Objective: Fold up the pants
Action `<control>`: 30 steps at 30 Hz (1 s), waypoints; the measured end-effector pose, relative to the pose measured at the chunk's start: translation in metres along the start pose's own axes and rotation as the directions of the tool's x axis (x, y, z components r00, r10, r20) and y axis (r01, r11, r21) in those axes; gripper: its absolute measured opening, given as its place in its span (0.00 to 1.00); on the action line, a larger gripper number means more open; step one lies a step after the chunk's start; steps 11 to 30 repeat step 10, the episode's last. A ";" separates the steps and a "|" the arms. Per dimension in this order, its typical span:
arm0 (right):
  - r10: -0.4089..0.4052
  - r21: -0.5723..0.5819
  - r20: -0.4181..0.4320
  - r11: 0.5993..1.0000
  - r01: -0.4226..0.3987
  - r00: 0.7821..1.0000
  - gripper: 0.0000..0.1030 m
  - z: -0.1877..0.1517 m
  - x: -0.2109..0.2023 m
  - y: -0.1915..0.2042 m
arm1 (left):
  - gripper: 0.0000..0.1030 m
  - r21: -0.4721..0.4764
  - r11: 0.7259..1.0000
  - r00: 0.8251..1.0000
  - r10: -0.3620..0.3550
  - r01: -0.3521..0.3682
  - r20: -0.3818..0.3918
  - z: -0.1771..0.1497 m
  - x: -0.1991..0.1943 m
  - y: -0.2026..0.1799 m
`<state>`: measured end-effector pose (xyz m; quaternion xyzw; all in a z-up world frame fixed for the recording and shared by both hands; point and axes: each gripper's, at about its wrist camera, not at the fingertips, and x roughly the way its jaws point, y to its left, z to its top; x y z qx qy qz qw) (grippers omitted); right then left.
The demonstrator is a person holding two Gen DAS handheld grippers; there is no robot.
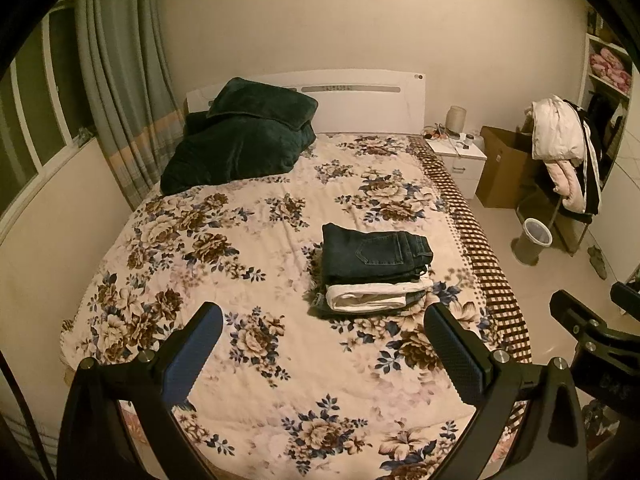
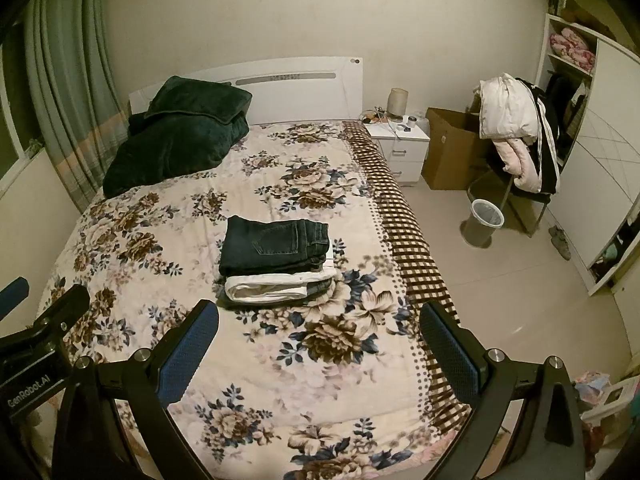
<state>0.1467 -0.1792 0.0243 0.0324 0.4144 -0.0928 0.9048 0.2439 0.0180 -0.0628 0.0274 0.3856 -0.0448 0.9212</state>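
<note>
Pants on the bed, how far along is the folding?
Done: dark jeans lie folded atop folded white pants, with another dark pair beneath, stacked on the floral bedspread. In hand: nothing; the left gripper and right gripper are both open above the bedspread. Left: no unfolded pants visible, so probably nothing.

Ahead of the left gripper [image 1: 323, 322]: folded dark jeans [image 1: 372, 254], coarse matt denim, stacked on smooth white cloth pants [image 1: 372, 296]. Underneath: floral bedspread [image 1: 224, 240], soft matt fabric, slightly creased. Far ahead, left: plush green blanket [image 1: 240, 136], velvety with faint sheen. Beyond: glossy white headboard [image 1: 360, 100]. Right of the right gripper [image 2: 319, 322]: matt brown cardboard box [image 2: 448, 148], smooth pale floor tiles [image 2: 500, 280]. Finger pads [image 2: 188, 356]: blue, finely dimpled rubber, in matt black plastic with bright metal bolts.
</note>
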 end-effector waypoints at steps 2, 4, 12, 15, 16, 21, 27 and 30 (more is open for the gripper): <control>0.002 0.002 0.000 1.000 -0.002 1.000 0.99 0.001 0.000 0.000 | 1.00 0.000 1.000 1.000 0.001 -0.001 -0.002 0.001 0.001 0.002; 0.003 0.006 -0.001 1.000 -0.003 1.000 0.99 0.001 0.001 0.001 | 1.00 0.001 1.000 1.000 -0.002 0.002 0.000 0.001 0.001 0.002; 0.002 0.003 -0.001 1.000 -0.002 1.000 0.99 0.002 0.000 0.000 | 1.00 0.008 1.000 1.000 -0.007 0.007 0.006 0.003 0.003 0.006; 0.002 0.003 -0.001 1.000 -0.002 1.000 0.99 0.002 0.000 0.000 | 1.00 0.008 1.000 1.000 -0.007 0.007 0.006 0.003 0.003 0.006; 0.002 0.003 -0.001 1.000 -0.002 1.000 0.99 0.002 0.000 0.000 | 1.00 0.008 1.000 1.000 -0.007 0.007 0.006 0.003 0.003 0.006; 0.002 0.003 -0.001 1.000 -0.002 1.000 0.99 0.002 0.000 0.000 | 1.00 0.008 1.000 1.000 -0.007 0.007 0.006 0.003 0.003 0.006; 0.002 0.003 -0.001 1.000 -0.002 1.000 0.99 0.002 0.000 0.000 | 1.00 0.008 1.000 1.000 -0.007 0.007 0.006 0.003 0.003 0.006; 0.002 0.003 -0.001 1.000 -0.002 1.000 0.99 0.002 0.000 0.000 | 1.00 0.008 1.000 1.000 -0.007 0.007 0.006 0.003 0.003 0.006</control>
